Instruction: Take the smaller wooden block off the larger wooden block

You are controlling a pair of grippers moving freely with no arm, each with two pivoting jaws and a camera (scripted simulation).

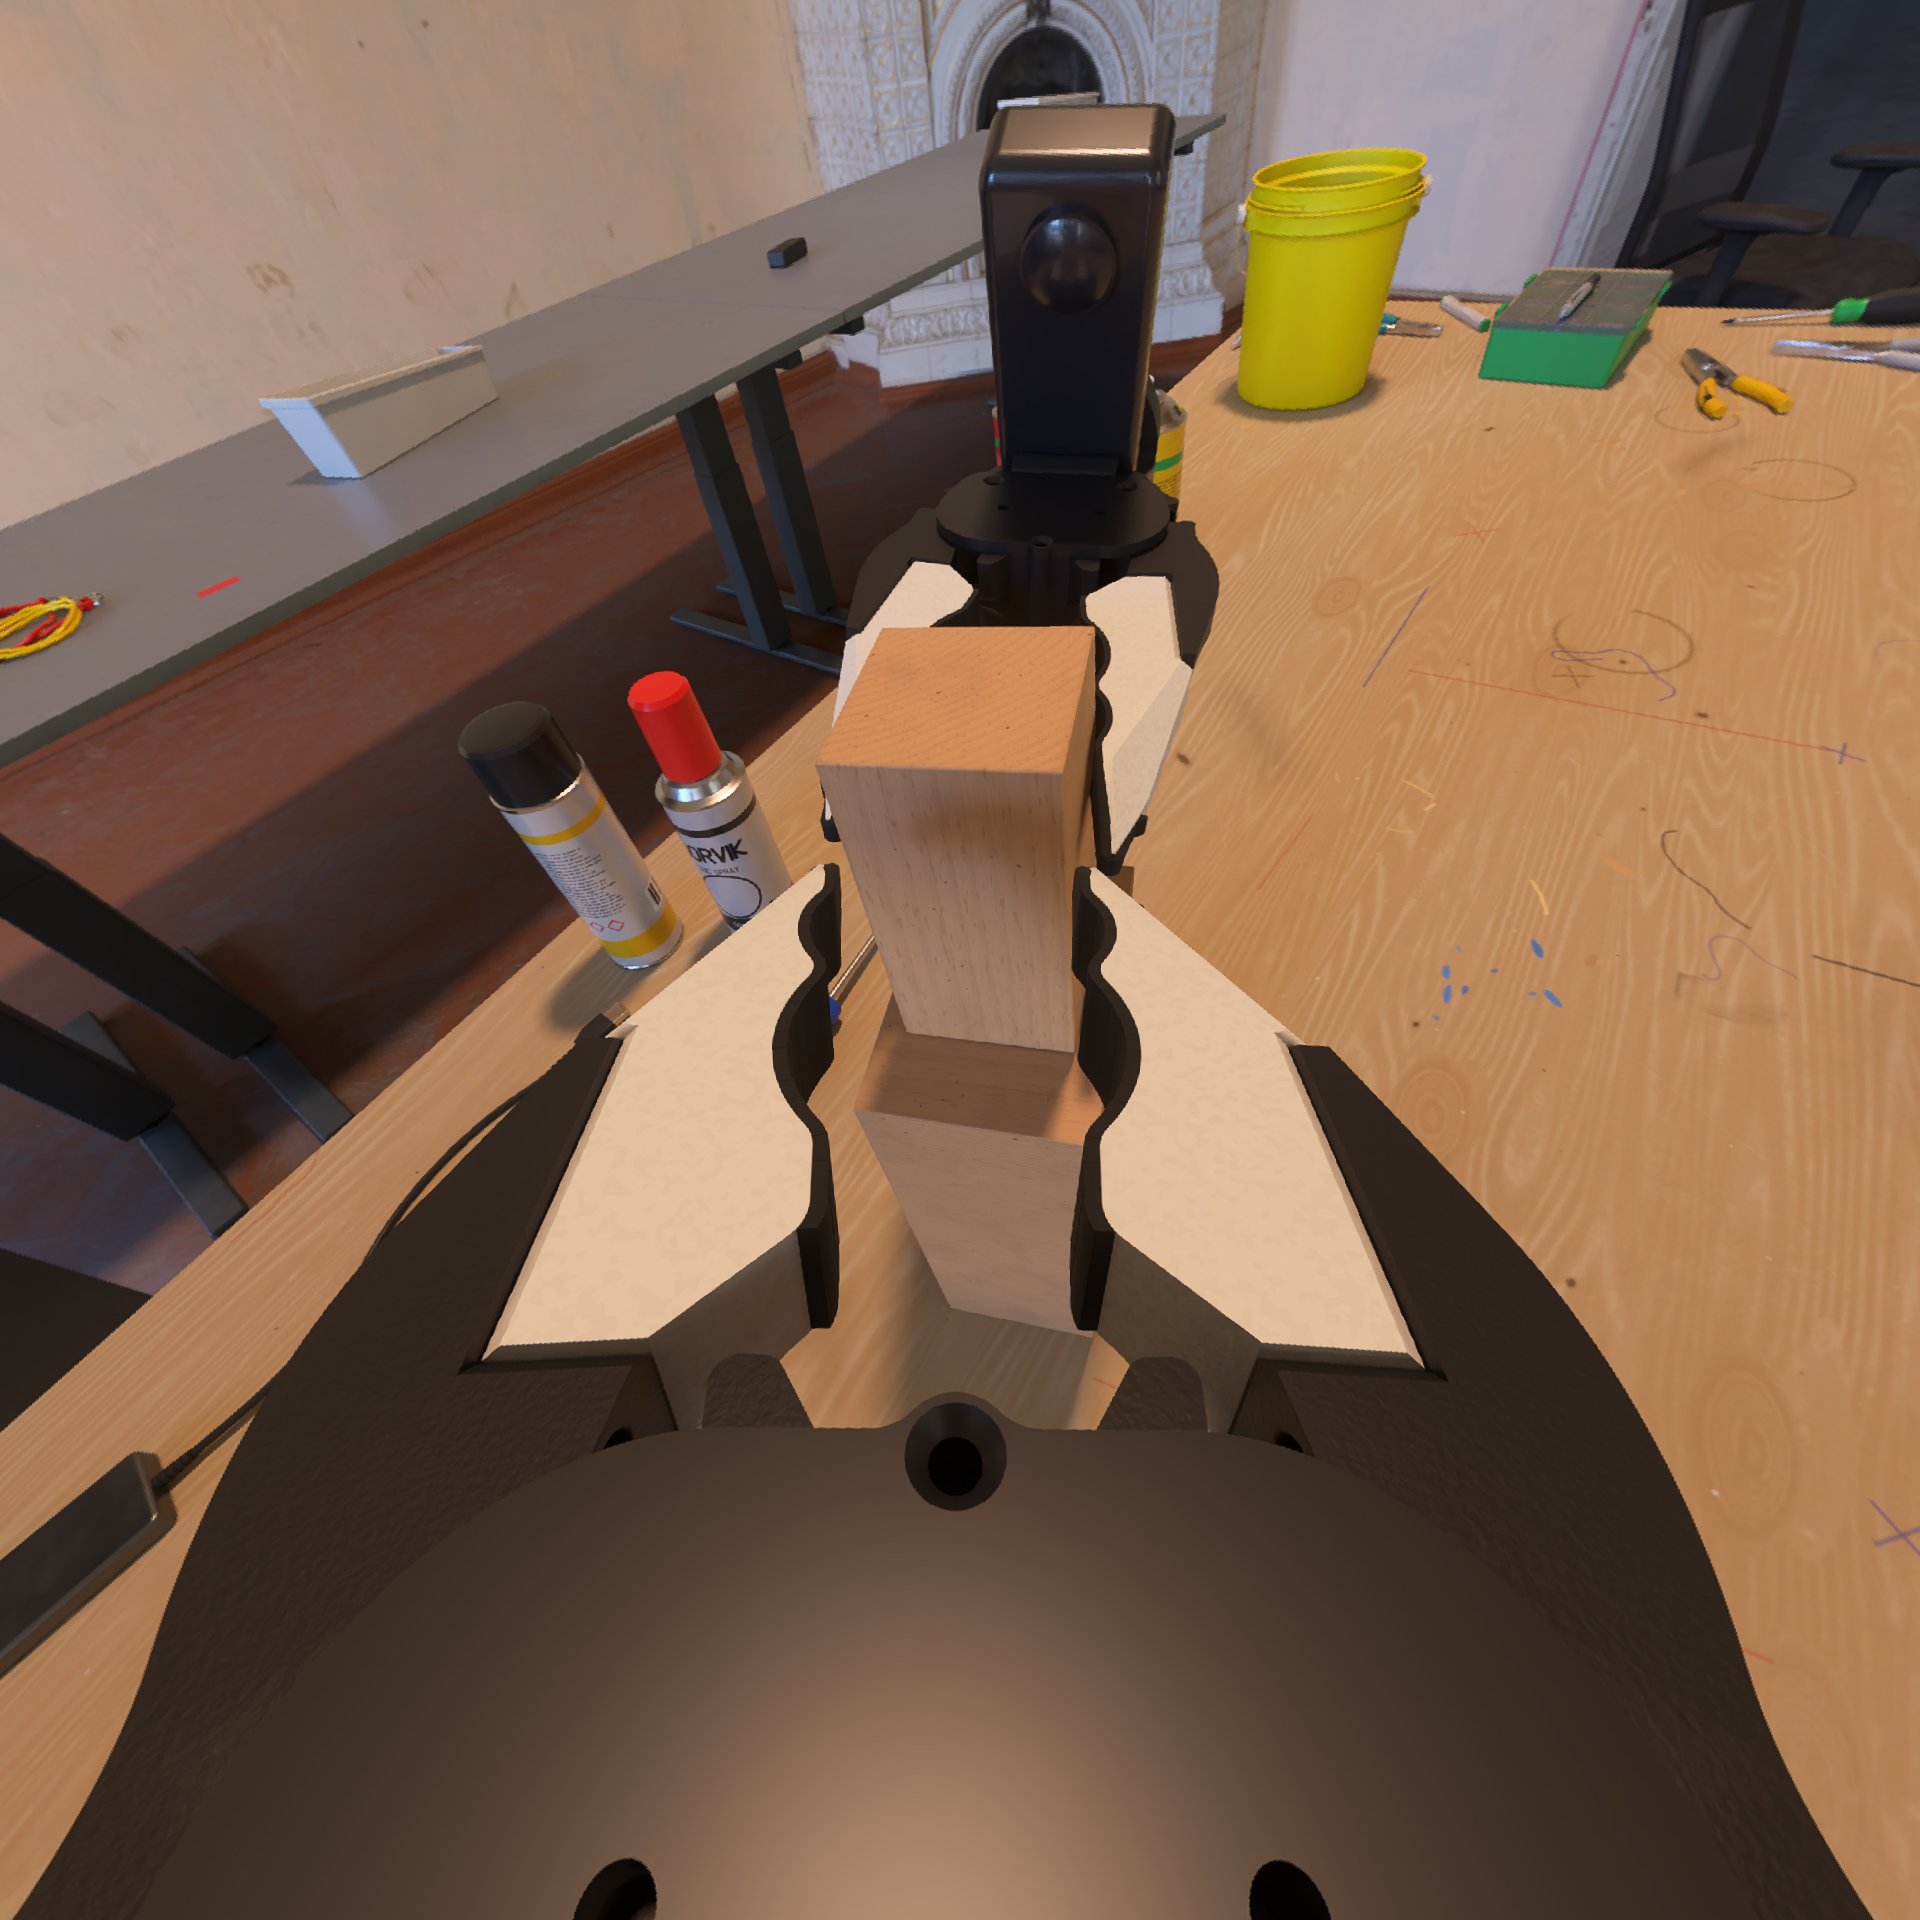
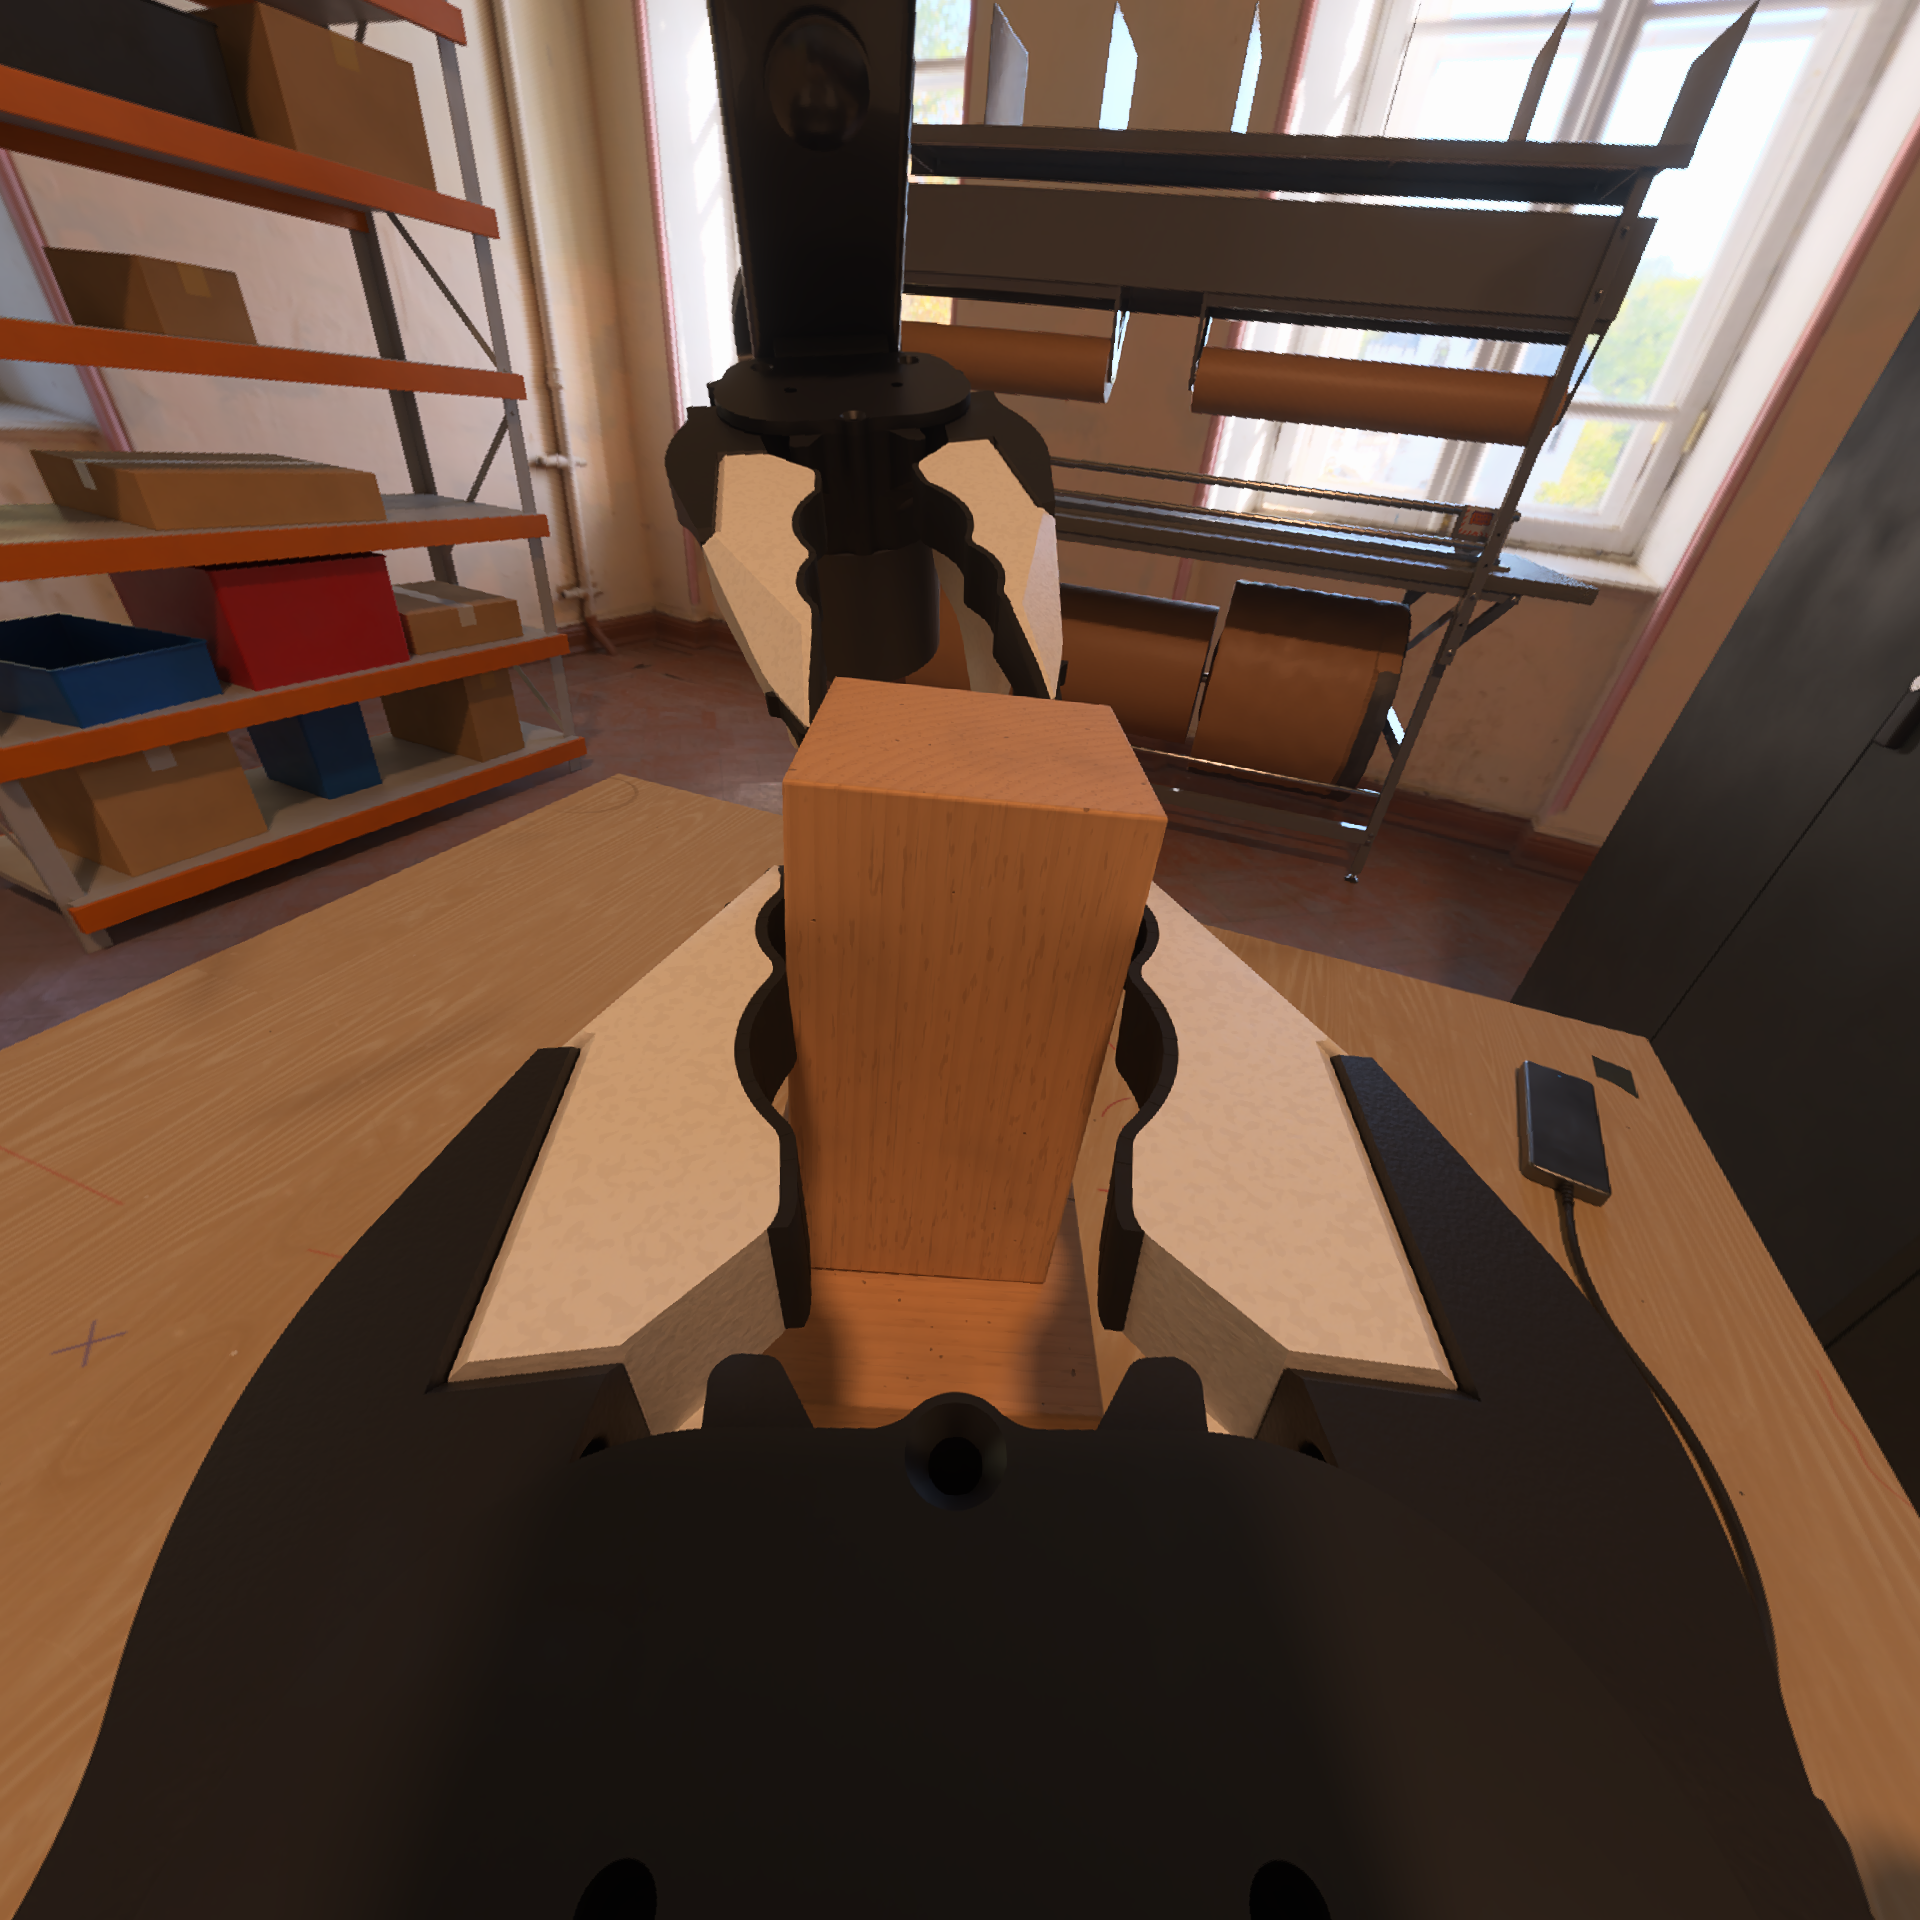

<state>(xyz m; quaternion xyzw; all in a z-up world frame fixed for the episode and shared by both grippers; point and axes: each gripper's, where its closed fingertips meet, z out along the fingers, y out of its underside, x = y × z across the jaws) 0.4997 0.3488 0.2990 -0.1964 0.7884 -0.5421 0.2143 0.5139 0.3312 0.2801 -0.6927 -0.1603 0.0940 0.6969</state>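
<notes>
A tall smaller wooden block stands upright on a larger wooden block on the plywood table. My left gripper comes from the near side, its pads closed around the larger block at the join. My right gripper's fingers reach in from the opposite side around the upper block. In the right wrist view my right gripper is shut on the smaller block, pads touching both sides. The larger block's top shows beneath it. The left gripper's fingers show behind the block.
Two spray cans stand near the table's left edge. A yellow bucket, a green box and pliers lie at the far right. A dark flat device with a cable lies by the other edge. Shelves stand beyond.
</notes>
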